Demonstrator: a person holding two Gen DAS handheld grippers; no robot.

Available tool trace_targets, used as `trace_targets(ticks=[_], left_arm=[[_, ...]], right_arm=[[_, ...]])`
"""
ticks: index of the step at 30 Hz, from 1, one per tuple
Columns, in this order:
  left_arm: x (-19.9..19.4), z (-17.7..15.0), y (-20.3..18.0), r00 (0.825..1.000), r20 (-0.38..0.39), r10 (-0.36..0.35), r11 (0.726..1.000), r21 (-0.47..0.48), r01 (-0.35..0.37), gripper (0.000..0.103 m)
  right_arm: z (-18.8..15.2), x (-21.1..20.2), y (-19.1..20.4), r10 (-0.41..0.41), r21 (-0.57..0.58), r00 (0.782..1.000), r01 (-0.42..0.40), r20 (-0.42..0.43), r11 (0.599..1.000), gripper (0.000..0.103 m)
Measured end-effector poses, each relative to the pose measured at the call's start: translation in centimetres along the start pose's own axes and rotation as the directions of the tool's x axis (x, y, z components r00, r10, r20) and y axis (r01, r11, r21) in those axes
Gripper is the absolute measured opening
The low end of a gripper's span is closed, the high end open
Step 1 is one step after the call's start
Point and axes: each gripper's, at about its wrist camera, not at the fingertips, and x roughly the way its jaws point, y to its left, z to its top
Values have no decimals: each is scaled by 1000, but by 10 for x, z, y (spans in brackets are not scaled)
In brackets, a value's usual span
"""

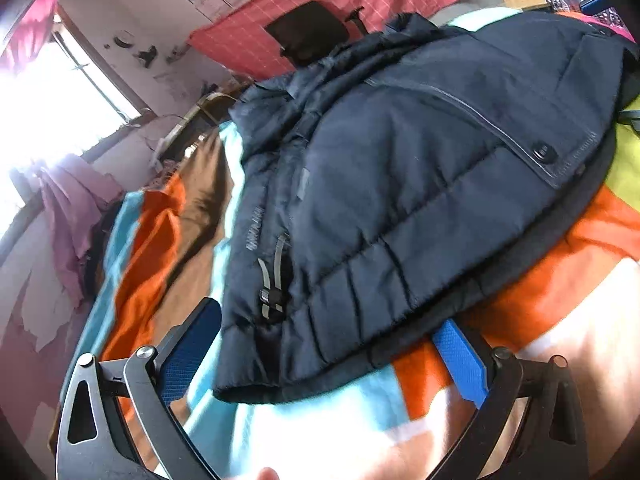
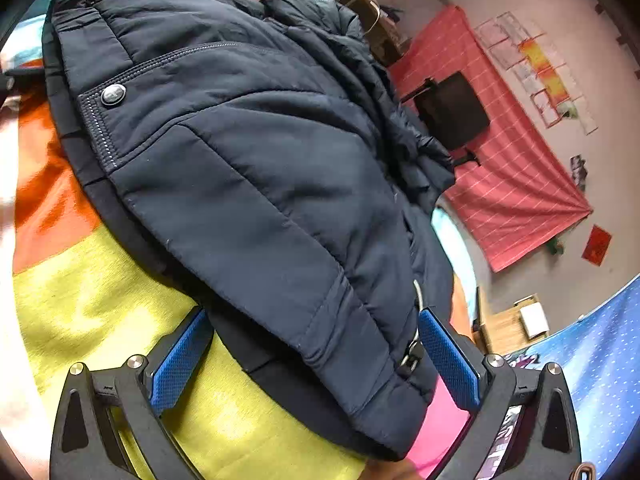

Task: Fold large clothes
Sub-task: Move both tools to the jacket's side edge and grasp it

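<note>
Left tongs [image 1: 328, 344] spread wide at the bottom of the left wrist view, blue pads [image 1: 188, 350] apart, gripping nothing. Dark navy padded jacket [image 1: 400, 184] just beyond the tips, lying in a folded bundle on a bed under a striped blanket [image 1: 160, 248] of orange, brown, light blue, white and yellow. Jacket hem nearest the tongs, reaching in between the two pads but not pinched. Pale drawcord with a toggle [image 1: 270, 292] hanging by the hem. Round snap button [image 1: 544, 154] on a pocket flap to the right.

Right tongs [image 2: 316, 344] likewise released, pads on either side of the jacket's lower edge [image 2: 360, 392], cloth lying between them without being clamped. Yellow blanket stripe [image 2: 100, 300] below left, pink stripe [image 2: 438, 420] by the right pad.

Behind the bed, pink checked cloth [image 1: 320, 0] hung on the wall, black office chair [image 1: 316, 34] in front of it, bright window [image 1: 48, 112] at far left.
</note>
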Motion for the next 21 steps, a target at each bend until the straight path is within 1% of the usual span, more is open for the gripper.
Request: trace_targets(ticks=[2, 4, 5, 6, 7, 8, 9, 10, 11, 13, 15, 21], left_arm=[[-2, 0, 4, 1000, 18, 9, 1000, -3, -9, 87], [-2, 0, 5, 999, 22, 25, 1000, 1, -25, 69], [-1, -1, 7, 1000, 19, 16, 1000, -3, -16, 63], [-1, 0, 9, 1000, 16, 3, 1000, -11, -3, 54], [0, 0, 11, 1000, 13, -8, 1000, -17, 8, 50], [0, 1, 12, 1000, 11, -12, 1000, -19, 12, 49], [1, 2, 13, 1000, 12, -21, 1000, -21, 22, 43], [0, 4, 14, 999, 14, -35, 999, -22, 36, 36], [-1, 6, 13, 999, 16, -43, 999, -22, 43, 33], [-3, 13, 14, 998, 29, -59, 998, -19, 60, 22], [-5, 17, 15, 997, 38, -74, 997, -23, 75, 18], [-8, 29, 28, 992, 38, -121, 987, -98, 124, 13]], right_arm=[[1, -1, -3, -26, 2, 1000, 26, 17, 1000, 103], [2, -3, -4, -39, 6, 999, 39, 31, 999, 103], [3, -5, -4, -44, 3, 998, 44, 41, 999, 103], [3, -6, -3, -47, -2, 998, 47, 46, 999, 103], [4, -7, -1, -47, -13, 997, 48, 53, 999, 103], [4, -8, 1, -39, -26, 997, 41, 60, 999, 103], [5, -8, 3, -37, -37, 997, 39, 64, 999, 103], [5, -9, 6, -37, -56, 997, 41, 69, 998, 103], [5, -10, 10, -29, -71, 997, 35, 74, 997, 103], [6, -11, 14, -19, -91, 996, 26, 84, 995, 102], [6, -14, 19, -9, -104, 996, 18, 93, 994, 102], [8, -11, 23, -30, -110, 996, 39, 84, 993, 102]])
